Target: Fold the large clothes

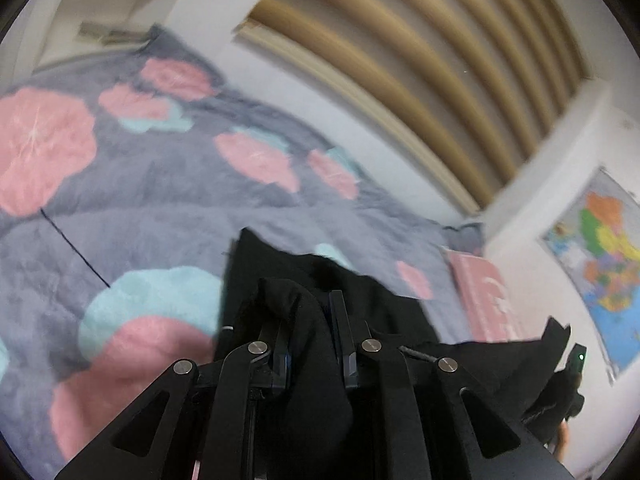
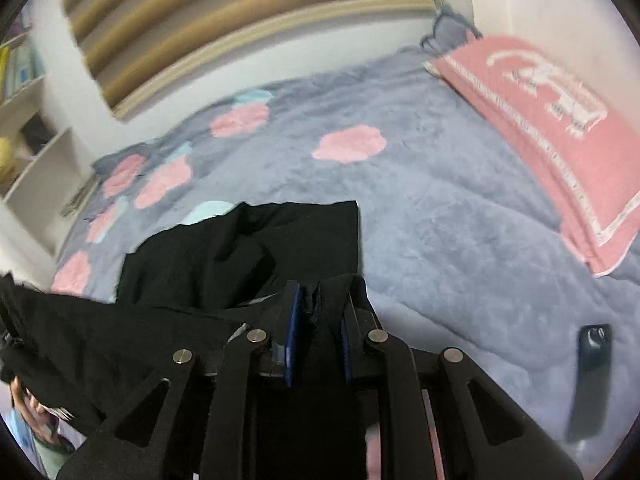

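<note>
A large black garment [image 1: 276,264] hangs between both grippers above a grey bed blanket [image 1: 160,208]. My left gripper [image 1: 310,304] is shut on a bunched fold of it, cloth draped over the left finger. My right gripper [image 2: 320,292] is shut on another edge of the black garment [image 2: 240,244], whose far end lies on the blanket [image 2: 440,208]. In the left wrist view the right gripper [image 1: 572,376] shows at the far right, wrapped in black cloth.
A pink pillow [image 2: 552,128] lies at the bed's right end, also seen in the left wrist view [image 1: 488,296]. A dark phone [image 2: 592,380] lies on the blanket near the front right. White shelves [image 2: 36,152] stand left. A wall map [image 1: 600,264] hangs right.
</note>
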The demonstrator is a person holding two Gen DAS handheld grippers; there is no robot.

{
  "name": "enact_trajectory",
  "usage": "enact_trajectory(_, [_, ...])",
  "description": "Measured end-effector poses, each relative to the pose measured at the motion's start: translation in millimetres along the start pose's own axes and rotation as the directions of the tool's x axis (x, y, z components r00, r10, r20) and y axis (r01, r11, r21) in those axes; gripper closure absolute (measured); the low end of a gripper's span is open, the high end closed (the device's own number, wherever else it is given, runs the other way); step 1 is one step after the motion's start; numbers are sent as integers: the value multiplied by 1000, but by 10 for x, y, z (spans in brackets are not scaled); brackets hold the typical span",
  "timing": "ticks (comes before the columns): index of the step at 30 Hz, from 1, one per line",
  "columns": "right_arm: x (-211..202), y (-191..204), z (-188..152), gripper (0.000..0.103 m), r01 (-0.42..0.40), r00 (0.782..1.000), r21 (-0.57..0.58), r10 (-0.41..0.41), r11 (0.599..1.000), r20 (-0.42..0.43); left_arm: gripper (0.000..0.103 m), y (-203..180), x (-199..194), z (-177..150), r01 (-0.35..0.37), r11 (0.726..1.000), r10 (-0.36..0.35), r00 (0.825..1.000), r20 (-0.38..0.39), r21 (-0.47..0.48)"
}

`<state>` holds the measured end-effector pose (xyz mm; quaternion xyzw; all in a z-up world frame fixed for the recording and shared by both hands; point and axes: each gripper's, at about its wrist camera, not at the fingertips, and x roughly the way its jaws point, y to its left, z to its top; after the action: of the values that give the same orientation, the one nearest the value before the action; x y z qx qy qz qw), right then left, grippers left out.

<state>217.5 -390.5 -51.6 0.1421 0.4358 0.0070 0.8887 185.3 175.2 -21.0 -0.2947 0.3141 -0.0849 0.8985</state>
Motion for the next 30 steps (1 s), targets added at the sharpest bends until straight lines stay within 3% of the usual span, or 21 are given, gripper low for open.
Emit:
enact_trajectory(2, [435,17,38,84,41,997,0,-41,999,-59,87,126,306,-16,-45,998,44,998,-37,-33])
enact_trajectory(6, [1046,-53,-55,83,84,986,1,-83,996,-144,86,329,858,-166,-141,990,139,983,-124,-9])
enact_trajectory(13, [1294,-88,-105,79,93,981,-8,-93,996,-168,86,432,1093,-286,-168,985,170,972,-161,26])
enact_trajectory(16, [1163,-103,-64,75,54,983,-14,-56,998,-177,86,410,954,-224,-128,991,134,975,-178,48])
enact_trajectory(19, [847,-166,-28,69,-14,988,-12,12,1000,-154,79,336,547,-138,-2,996,16,988,-154,94])
enact_trajectory(20, [747,-179,-16,60,-32,989,-10,31,999,-144,75,331,391,-100,59,992,-43,988,-150,107])
enact_trajectory(21, [575,-221,-4,46,-48,991,-9,46,999,-123,72,340,247,-59,119,987,-102,983,-154,111])
enact_trajectory(23, [305,-294,4,36,-59,996,-19,58,998,-71,56,384,27,14,223,971,-206,963,-175,86])
enact_trajectory(24, [223,-307,10,36,-62,997,-28,60,998,-57,53,405,-63,44,262,963,-245,951,-187,69])
enact_trajectory(26, [4,-331,-2,36,-41,999,-60,40,997,-10,41,401,-205,58,278,957,-259,949,-179,86])
enact_trajectory(28, [-84,-288,-33,36,15,1000,-113,-13,993,24,29,349,-332,67,220,963,-201,971,-132,155])
enact_trajectory(30, [-28,-230,-48,36,31,999,-148,-28,988,20,24,350,-477,77,217,960,-209,976,-58,176])
